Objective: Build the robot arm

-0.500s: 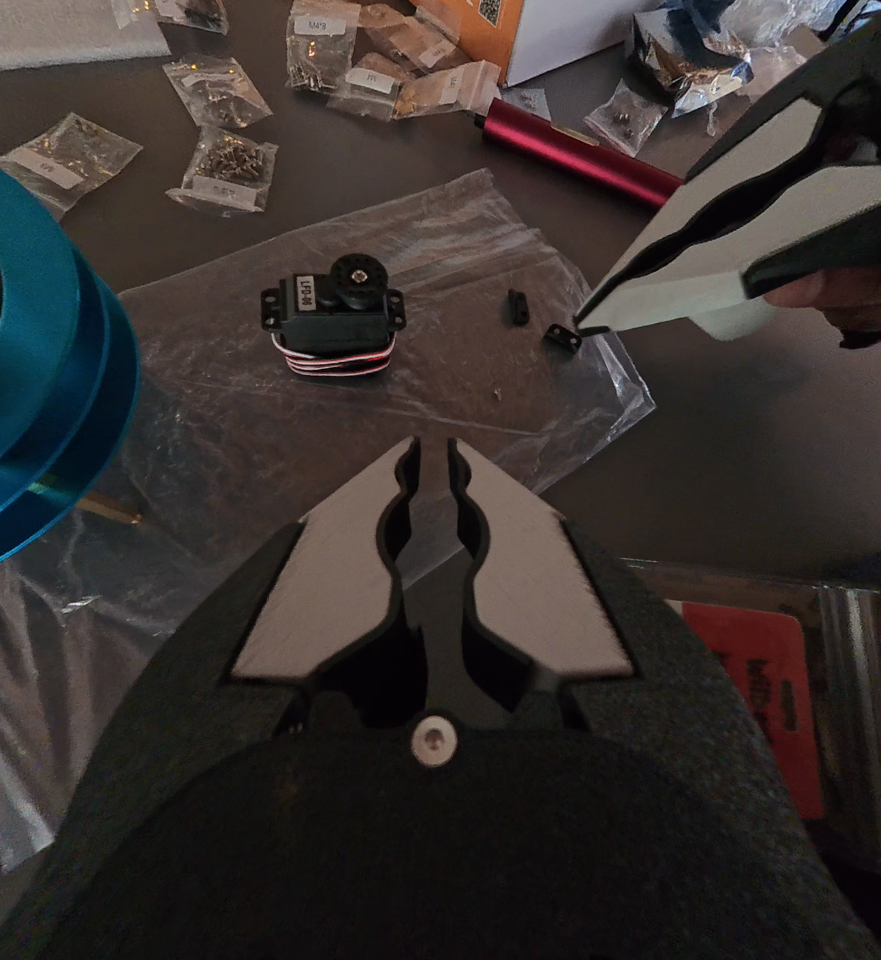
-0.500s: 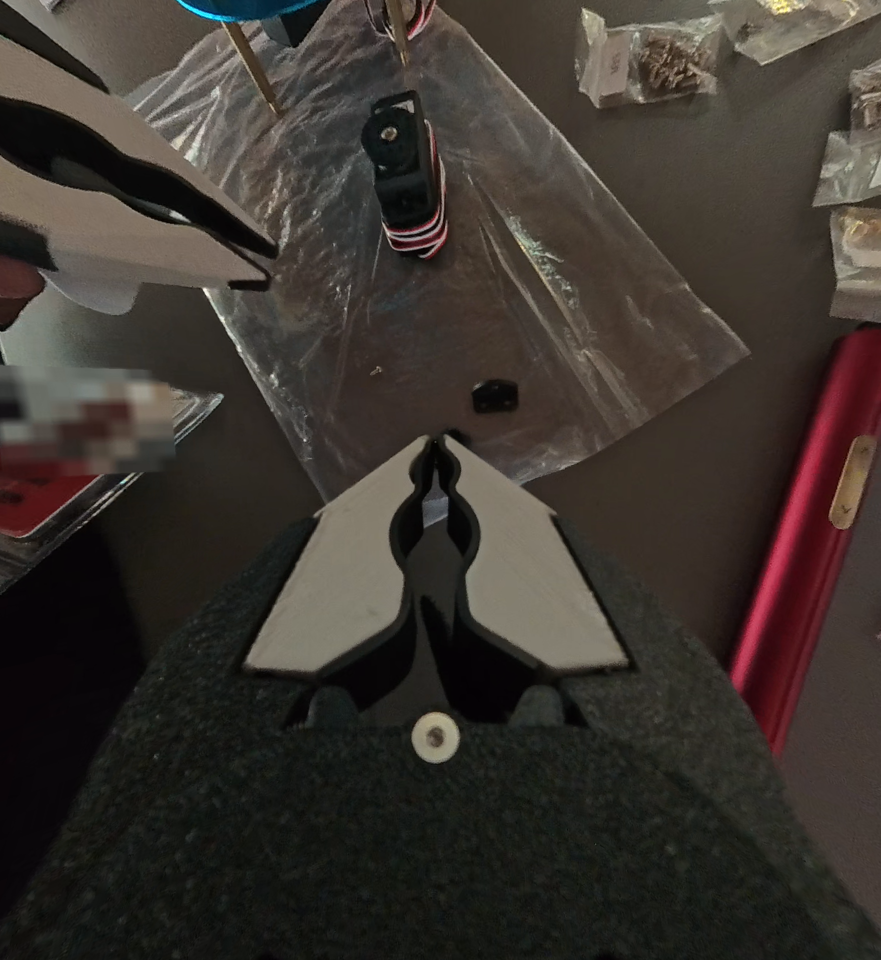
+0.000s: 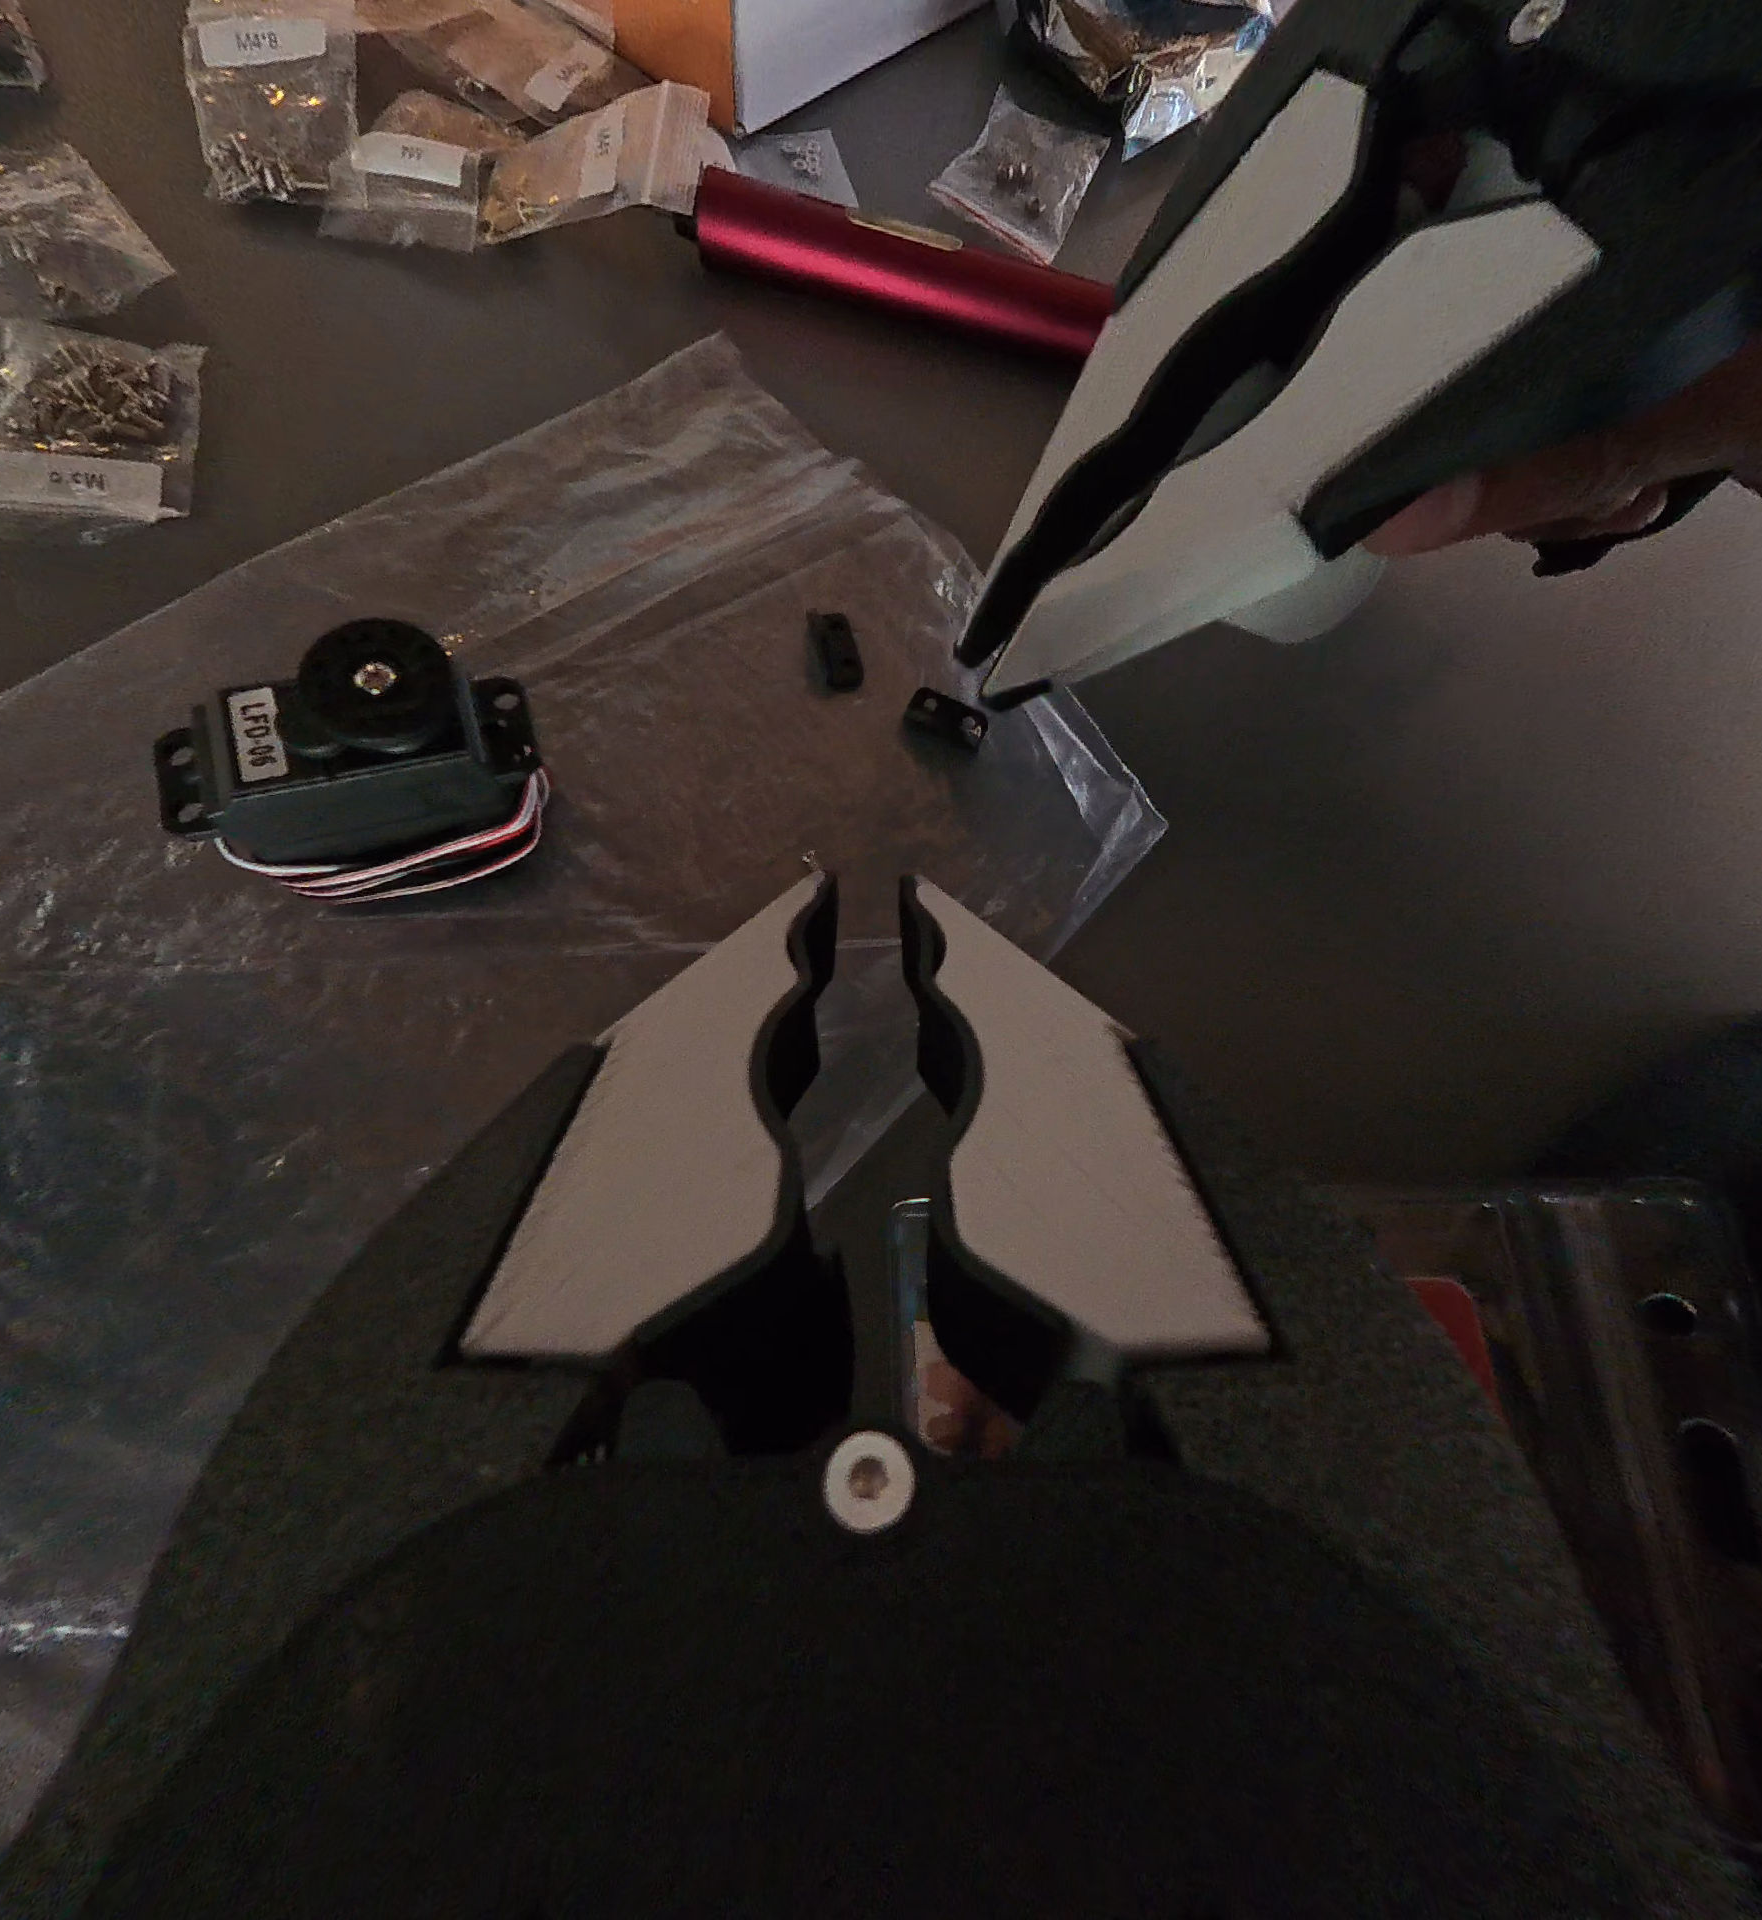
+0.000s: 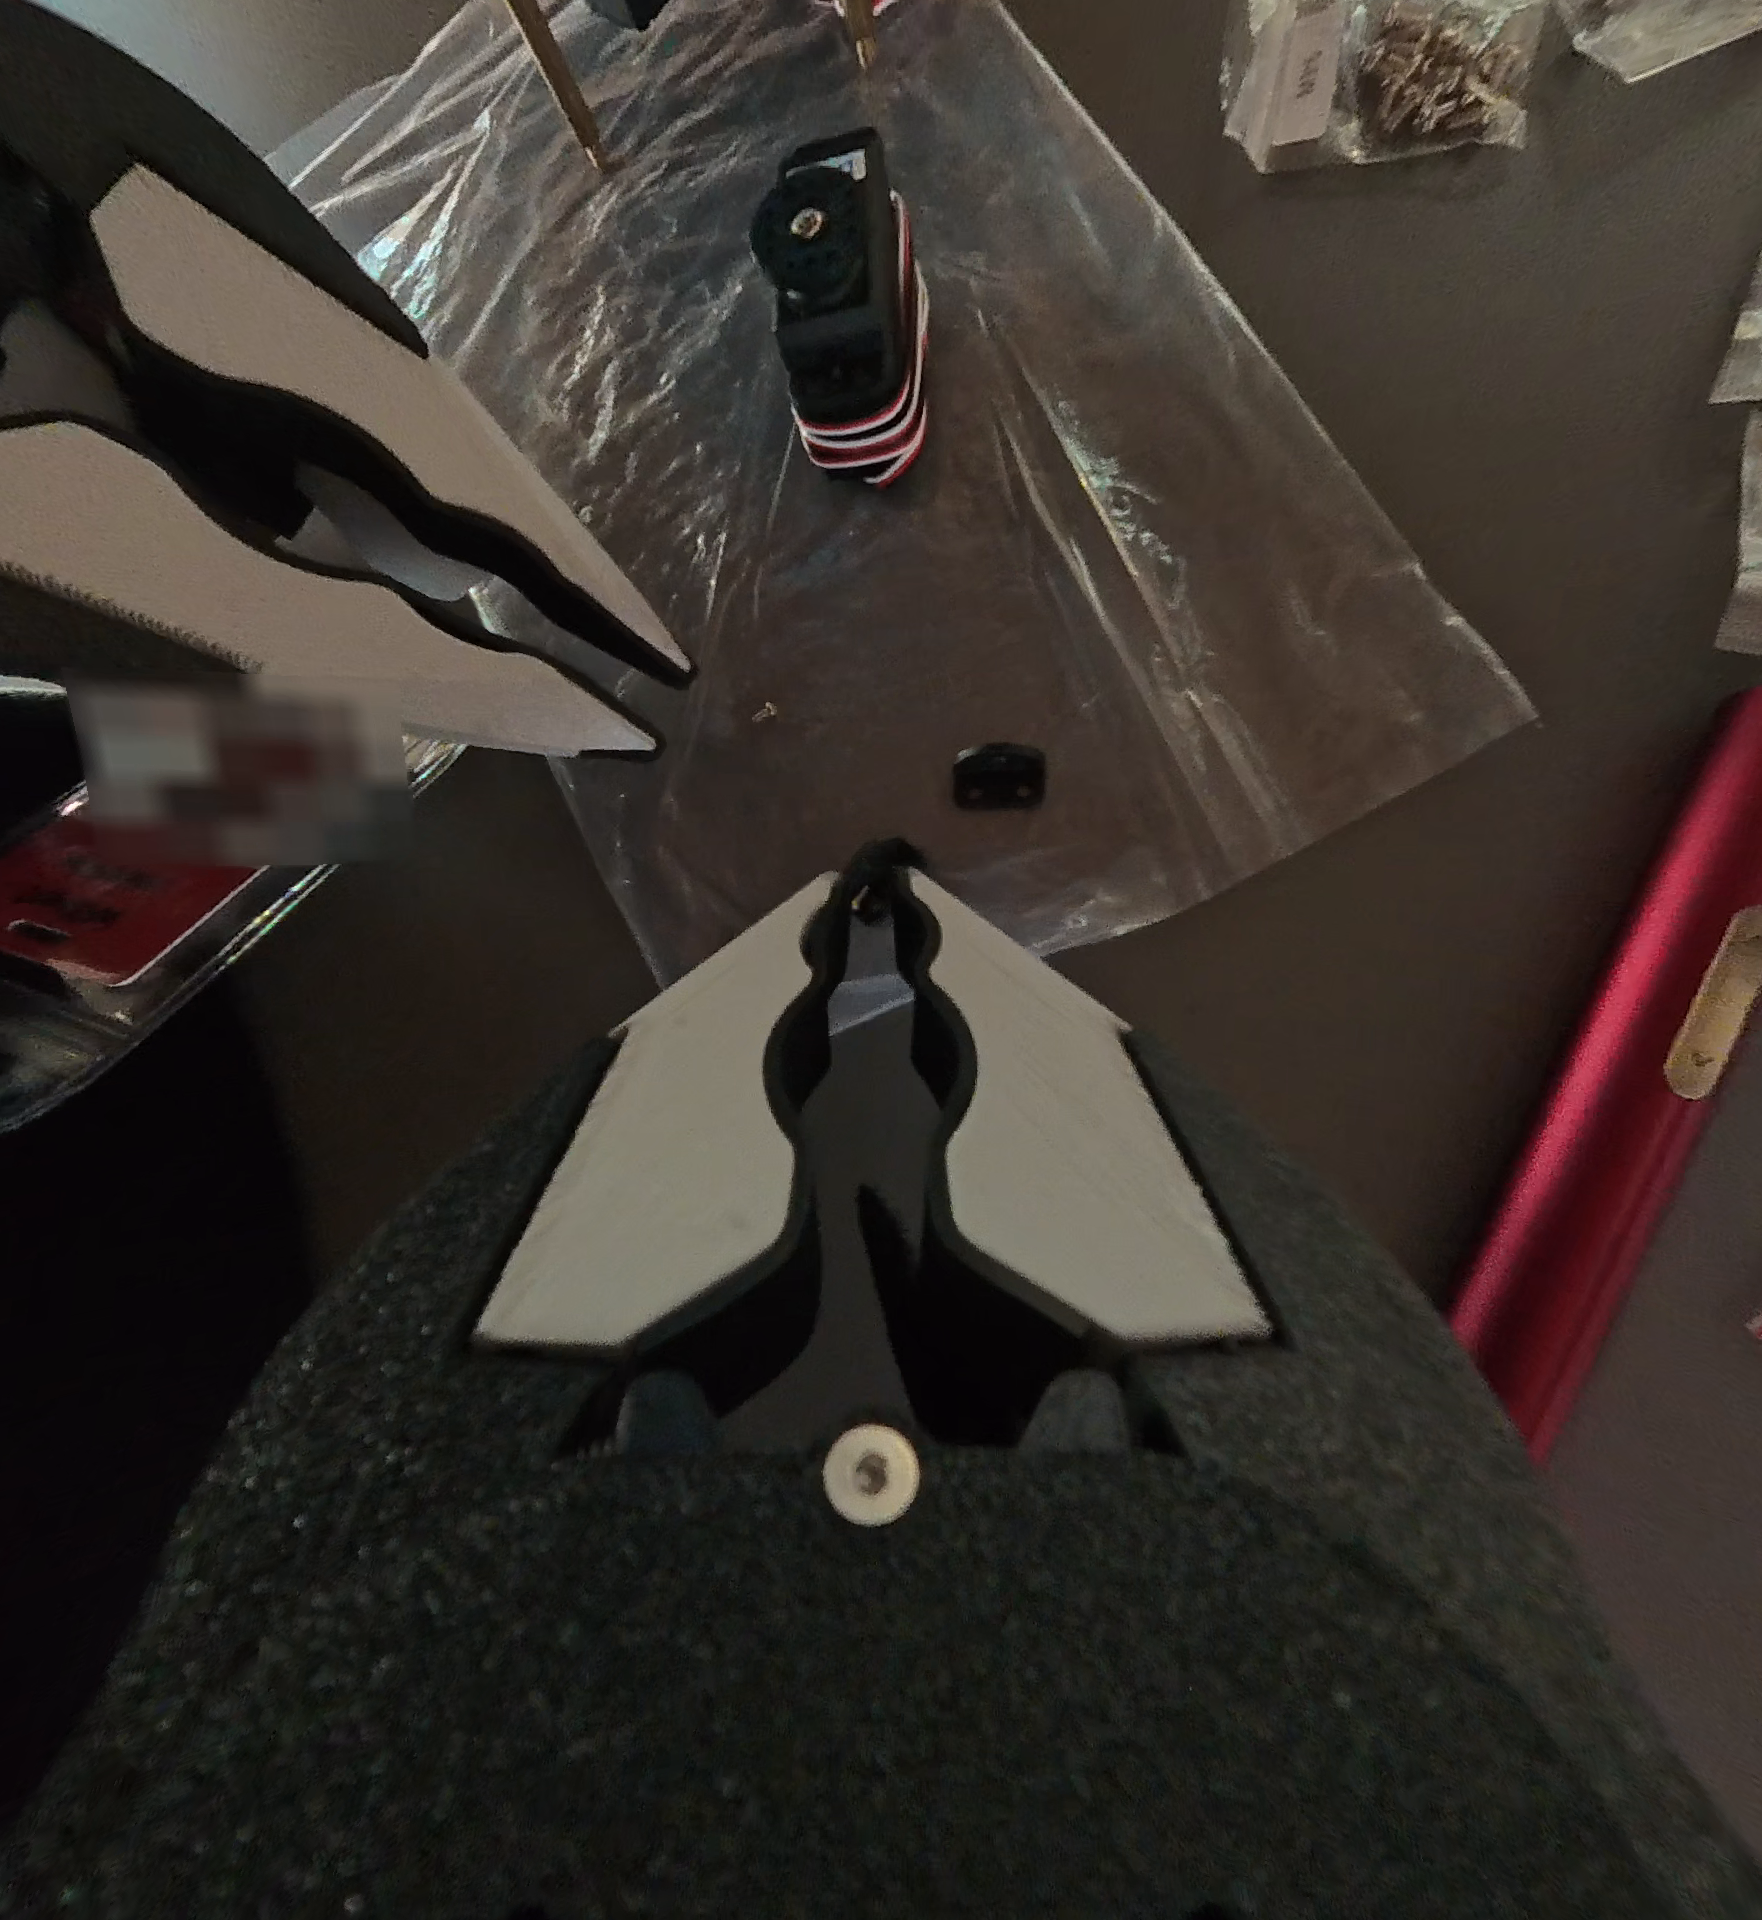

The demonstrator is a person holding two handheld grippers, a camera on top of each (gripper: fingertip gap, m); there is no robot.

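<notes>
Clear plastic sheet (image 3: 648,520) covers the dark surface (image 3: 1479,831) in front of your left gripper (image 3: 861,883). In the left wrist view, this gripper is a little open, with a narrow gap and nothing between its fingers. It hovers over the near edge of the sheet. A black servo (image 3: 357,758) with red and white wires lies ahead and to its left. Two small black pieces lie ahead, slightly to its right. The first small piece (image 3: 833,652) is free. The second small piece (image 3: 944,717) lies a little more right, with its long axis across your view. Your right gripper (image 3: 986,670) comes down steeply from the upper right, and its tips touch this second piece, so the right one is much nearer to it. A red tube (image 3: 898,260) and bags of screws (image 3: 77,416) lie farther ahead.

In the right wrist view, the right gripper (image 4: 882,883) is almost closed. The second small piece (image 4: 882,854) sits exactly at its tips. I cannot tell if the fingers pinch it or only press against it. The first small piece (image 4: 1002,777) lies just ahead and slightly right, and the servo (image 4: 846,312) is far ahead. The left gripper (image 4: 664,707) points in from the left, apart from both pieces. The red tube (image 4: 1635,1039) lies at the right side.
</notes>
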